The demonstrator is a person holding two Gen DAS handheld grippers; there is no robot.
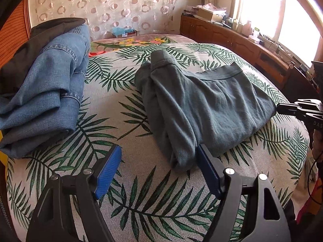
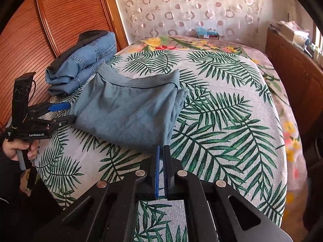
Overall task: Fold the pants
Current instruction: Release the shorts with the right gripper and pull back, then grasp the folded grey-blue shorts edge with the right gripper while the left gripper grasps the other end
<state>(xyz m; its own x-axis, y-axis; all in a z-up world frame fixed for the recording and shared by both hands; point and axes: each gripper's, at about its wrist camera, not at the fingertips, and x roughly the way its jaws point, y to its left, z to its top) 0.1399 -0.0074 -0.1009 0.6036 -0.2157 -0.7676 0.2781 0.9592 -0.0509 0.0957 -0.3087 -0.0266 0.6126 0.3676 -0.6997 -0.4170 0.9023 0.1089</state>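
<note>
Grey-teal pants lie folded on the palm-leaf bedspread, waistband toward the far side. In the left wrist view my left gripper is open, and the pants' bunched near end lies between its blue pads, close against the right finger. The right wrist view shows that left gripper astride the pants' left edge, held by a hand. My right gripper is shut, pinching the pants' near corner at its tips. From the left wrist view the right gripper sits at the cloth's right corner.
A stack of folded blue jeans over a dark garment rests by the wooden slatted panel. A floral blanket covers the far bed. A wooden cabinet with clutter runs under the bright window.
</note>
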